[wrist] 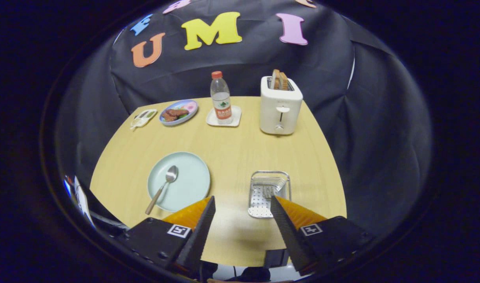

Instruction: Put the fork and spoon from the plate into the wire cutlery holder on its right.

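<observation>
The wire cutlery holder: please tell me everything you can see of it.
The shiny metal wire cutlery holder is a small rectangular basket with a rounded wire rim and a perforated base. It stands upright on the pale wooden table, to the right of the light green round plate, apart from it. A fork seems to lie inside already, its tines just visible. The open gripper hovers before it; the right finger overlaps its near corner.
</observation>
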Demonstrator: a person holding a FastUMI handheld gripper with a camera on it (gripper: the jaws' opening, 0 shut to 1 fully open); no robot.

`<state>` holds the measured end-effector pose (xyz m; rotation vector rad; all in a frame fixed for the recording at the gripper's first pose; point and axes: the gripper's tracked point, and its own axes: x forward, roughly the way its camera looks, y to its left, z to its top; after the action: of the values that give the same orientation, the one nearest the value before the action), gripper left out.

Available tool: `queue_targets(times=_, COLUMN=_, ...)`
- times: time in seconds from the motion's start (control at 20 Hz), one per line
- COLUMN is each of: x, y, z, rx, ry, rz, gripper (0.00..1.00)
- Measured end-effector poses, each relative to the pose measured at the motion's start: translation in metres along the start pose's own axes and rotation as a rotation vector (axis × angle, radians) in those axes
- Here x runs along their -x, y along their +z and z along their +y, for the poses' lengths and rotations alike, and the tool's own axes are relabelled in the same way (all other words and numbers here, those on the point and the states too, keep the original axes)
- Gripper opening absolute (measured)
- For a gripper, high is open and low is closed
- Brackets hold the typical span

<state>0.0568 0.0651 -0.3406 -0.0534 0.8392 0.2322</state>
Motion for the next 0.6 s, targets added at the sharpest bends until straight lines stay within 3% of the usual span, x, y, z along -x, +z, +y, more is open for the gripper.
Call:
queue_targets(times=0.1, x=-0.005, y=-0.002, z=0.03, rx=-0.005, ry=0.04, rz=-0.003, gripper=0.92)
queue_targets(times=0.35, x=-0.025, y=-0.021, z=0.099, rx=0.014, ry=0.109, rz=0.029, gripper=0.93)
queue_targets(times=0.6, x=-0.044, y=-0.042, z=0.154, rx=0.032, ry=0.121, rz=0.074, gripper=0.93)
